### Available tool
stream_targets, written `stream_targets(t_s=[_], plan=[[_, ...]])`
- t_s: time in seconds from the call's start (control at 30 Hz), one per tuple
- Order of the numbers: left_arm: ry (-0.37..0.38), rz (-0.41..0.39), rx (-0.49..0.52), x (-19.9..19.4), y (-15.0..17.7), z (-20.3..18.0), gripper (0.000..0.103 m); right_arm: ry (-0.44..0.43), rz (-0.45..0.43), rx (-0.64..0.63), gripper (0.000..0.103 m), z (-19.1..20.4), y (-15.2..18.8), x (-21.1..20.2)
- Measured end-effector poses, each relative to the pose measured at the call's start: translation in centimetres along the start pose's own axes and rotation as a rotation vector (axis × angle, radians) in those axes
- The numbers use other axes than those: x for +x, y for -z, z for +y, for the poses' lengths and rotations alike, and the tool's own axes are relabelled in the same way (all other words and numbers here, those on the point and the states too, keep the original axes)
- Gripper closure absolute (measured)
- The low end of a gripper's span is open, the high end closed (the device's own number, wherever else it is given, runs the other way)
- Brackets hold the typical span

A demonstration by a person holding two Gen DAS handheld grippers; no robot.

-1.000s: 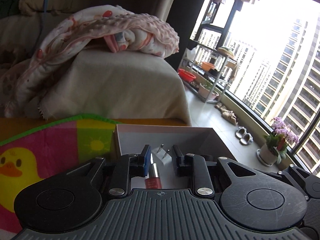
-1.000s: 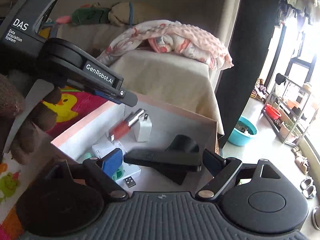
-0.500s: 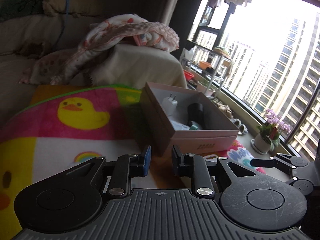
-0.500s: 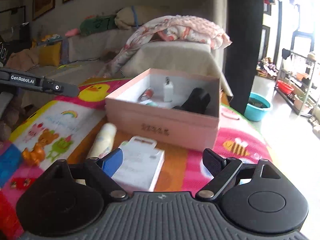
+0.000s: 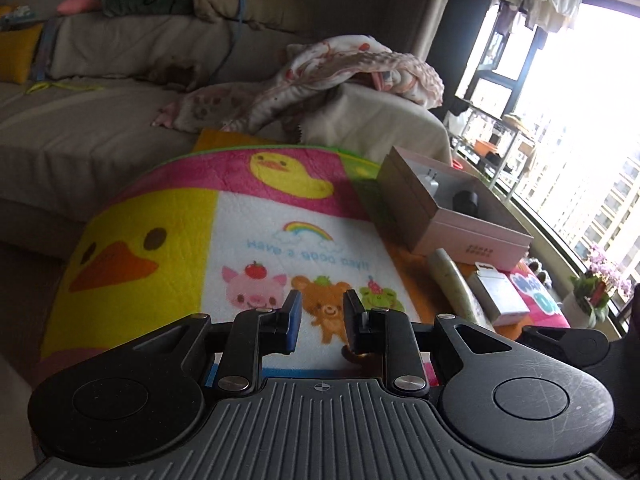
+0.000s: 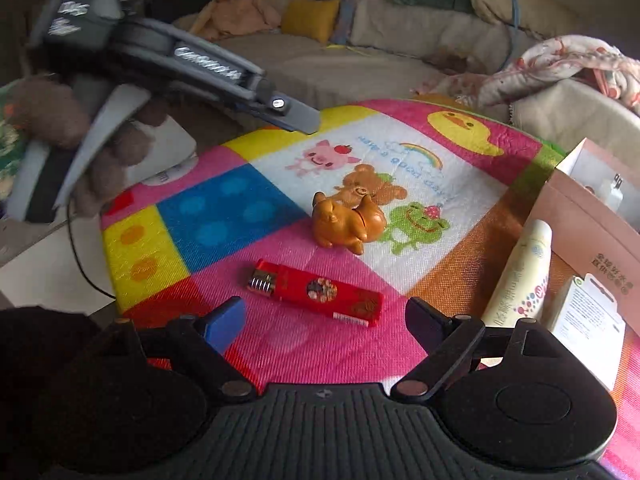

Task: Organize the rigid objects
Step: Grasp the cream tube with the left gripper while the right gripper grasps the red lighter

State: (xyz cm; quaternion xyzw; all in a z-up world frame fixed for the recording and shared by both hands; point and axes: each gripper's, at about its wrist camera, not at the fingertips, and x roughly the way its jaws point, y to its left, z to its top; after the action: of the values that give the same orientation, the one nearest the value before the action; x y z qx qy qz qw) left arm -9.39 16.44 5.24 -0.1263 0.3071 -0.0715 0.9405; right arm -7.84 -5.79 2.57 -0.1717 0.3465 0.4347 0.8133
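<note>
A red lighter [image 6: 316, 294] lies on the colourful mat just ahead of my right gripper [image 6: 324, 322], whose jaws stand wide open and empty. An orange toy animal [image 6: 348, 224] lies beyond it. A cream tube [image 6: 522, 276] [image 5: 452, 280] and a small white carton [image 6: 588, 312] [image 5: 498, 294] lie beside the pink box [image 5: 472, 226] [image 6: 588, 216], which holds a white plug and a dark object. My left gripper [image 5: 318, 318] hovers over the mat, jaws a little apart and empty; it shows in the right wrist view [image 6: 296, 120] above the mat's far left.
The mat [image 5: 248, 232] covers a low table in front of a grey sofa [image 5: 100, 128] with blankets and cushions. A window, a shelf rack and a potted plant [image 5: 596, 292] are on the right. A black cable [image 6: 80, 256] hangs off the mat's left edge.
Both grippers have pulled back from the pink box, leaving the lipstick and the black object inside. They now face the near part of the mat with the lighter and the toy.
</note>
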Motion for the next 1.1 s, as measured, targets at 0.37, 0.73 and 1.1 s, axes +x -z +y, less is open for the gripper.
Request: stream_targets(t_s=[0.37, 0.73, 1.1], plan=[[0.044, 0.023, 0.056, 1.3, 1.3, -1.5, 0.078, 0.102, -0.027, 0.026, 0.021, -0.2, 0.3, 0.1], [0.175, 0.035, 0.149, 3.2, 1.0, -7.3, 0.078, 0.45, -0.152, 0.238, 0.021, -8.4, 4.8, -7.0], [0.127, 0.144, 0.056, 12.3, -0.8, -12.9, 0.078, 0.473, -0.109, 0.29, 0.02, -10.6, 9.1, -6.4]])
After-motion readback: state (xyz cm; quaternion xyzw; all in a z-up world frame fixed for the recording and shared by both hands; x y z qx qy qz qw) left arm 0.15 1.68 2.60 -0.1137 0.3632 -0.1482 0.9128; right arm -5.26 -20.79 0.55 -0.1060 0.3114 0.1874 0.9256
